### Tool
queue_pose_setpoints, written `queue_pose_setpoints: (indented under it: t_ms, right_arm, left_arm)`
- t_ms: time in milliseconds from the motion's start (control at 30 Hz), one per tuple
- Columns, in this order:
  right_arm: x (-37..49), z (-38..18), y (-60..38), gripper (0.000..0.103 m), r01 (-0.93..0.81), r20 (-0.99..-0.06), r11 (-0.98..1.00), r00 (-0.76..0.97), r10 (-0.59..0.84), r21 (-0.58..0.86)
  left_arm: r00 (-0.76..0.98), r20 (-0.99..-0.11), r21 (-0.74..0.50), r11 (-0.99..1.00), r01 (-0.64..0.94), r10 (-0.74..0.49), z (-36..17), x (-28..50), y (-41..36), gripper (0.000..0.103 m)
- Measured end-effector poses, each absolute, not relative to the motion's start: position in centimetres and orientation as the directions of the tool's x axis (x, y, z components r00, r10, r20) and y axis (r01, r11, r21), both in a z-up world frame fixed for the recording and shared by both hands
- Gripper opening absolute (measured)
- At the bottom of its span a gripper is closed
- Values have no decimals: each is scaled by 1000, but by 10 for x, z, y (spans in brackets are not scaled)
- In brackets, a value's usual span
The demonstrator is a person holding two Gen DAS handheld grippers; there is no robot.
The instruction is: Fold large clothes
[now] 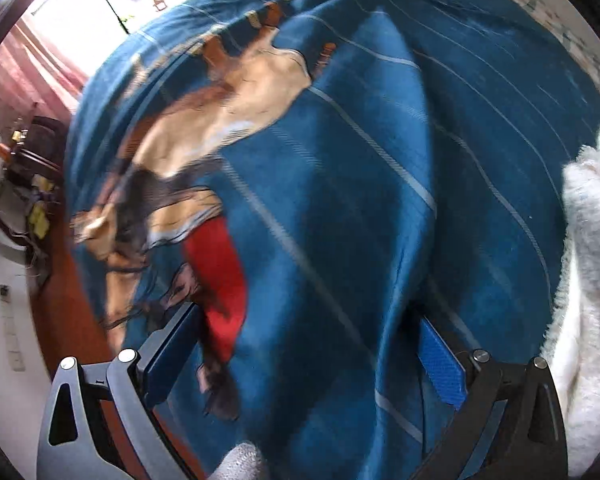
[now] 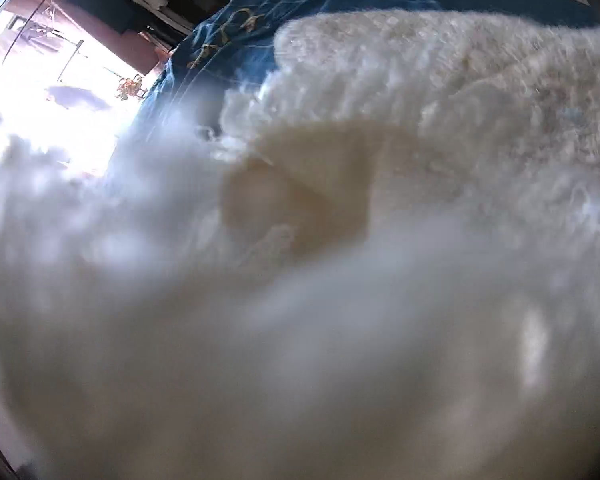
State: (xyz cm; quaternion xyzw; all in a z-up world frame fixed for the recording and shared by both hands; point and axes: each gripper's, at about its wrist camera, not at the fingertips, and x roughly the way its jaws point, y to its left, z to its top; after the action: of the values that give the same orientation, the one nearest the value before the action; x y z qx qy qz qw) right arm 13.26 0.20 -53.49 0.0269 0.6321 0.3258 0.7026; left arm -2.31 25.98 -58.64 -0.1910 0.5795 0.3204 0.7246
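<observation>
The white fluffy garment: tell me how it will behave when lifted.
The white fluffy garment will probably flop and sag, since it lies in soft folds on the blue blanket. Its thick pile suggests bulk, perhaps some weight. The fuzzy surface likely grips rather than slips.

Left gripper (image 1: 300,344) pointing steeply down, jaws wide apart; right gripper hidden, state unclear

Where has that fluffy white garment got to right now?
The fluffy white garment fills most of the right wrist view, lying on the blue blanket. In the left wrist view it shows only at the right edge, beside that blanket.
</observation>
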Motion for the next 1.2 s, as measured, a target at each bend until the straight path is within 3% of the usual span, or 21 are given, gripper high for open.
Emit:
queue_pose_setpoints:
  t_ms: [67,100,133,233,367,500,667,733,867,900,933,1000,1033,1200]
  right_arm:
    - [136,-518,-6,54,-417,-830,736,-91,550,533]
    - [140,-507,-8,77,-405,-809,713,-134,573,572]
    - [145,-498,-13,86,-395,-787,690,-177,591,606]
    - [117,-475,-35,86,-368,-750,657,-236,618,657]
    - [132,-446,-84,86,-243,-754,714,-168,635,656]
    - [165,-450,-141,86,-108,-806,799,-74,587,592]
    - [193,-458,-189,86,16,-846,846,-11,533,532]
    - [195,-461,-202,86,29,-847,846,-7,532,532]
    - [196,-476,-202,86,22,-853,853,-29,521,521]
    - [193,-478,-199,86,20,-855,856,-36,518,517]
    - [194,-484,-195,86,22,-857,858,-41,513,512]
    - [192,-489,-200,86,30,-856,858,-54,514,514]
    - [191,-489,-203,86,34,-861,862,-54,506,505]
    - [194,-485,-204,86,-10,-856,857,-40,515,515]
  left_arm:
    - [151,-958,78,726,-683,245,-590,-22,261,103]
    - [154,-958,73,725,-685,242,-591,-21,263,103]
    - [154,-959,71,725,-686,239,-591,-21,263,103]
    - [118,-974,62,730,-680,192,-590,-16,270,103]
    - [157,-977,-27,651,-758,142,-558,-20,290,102]
    - [308,-947,-206,564,-800,92,-508,-49,292,102]
    - [474,-878,-455,443,-773,-75,-481,-62,253,102]
    - [517,-841,-532,408,-742,-158,-491,-49,238,102]
    - [504,-832,-554,409,-725,-232,-528,11,205,102]
    - [505,-832,-552,421,-720,-228,-530,19,196,99]
    - [490,-849,-522,448,-726,-194,-532,29,188,65]
    - [473,-866,-490,464,-737,-162,-523,32,180,22]
    - [478,-866,-488,457,-744,-147,-518,29,181,17]
    - [504,-862,-475,427,-770,-50,-480,-28,177,16]
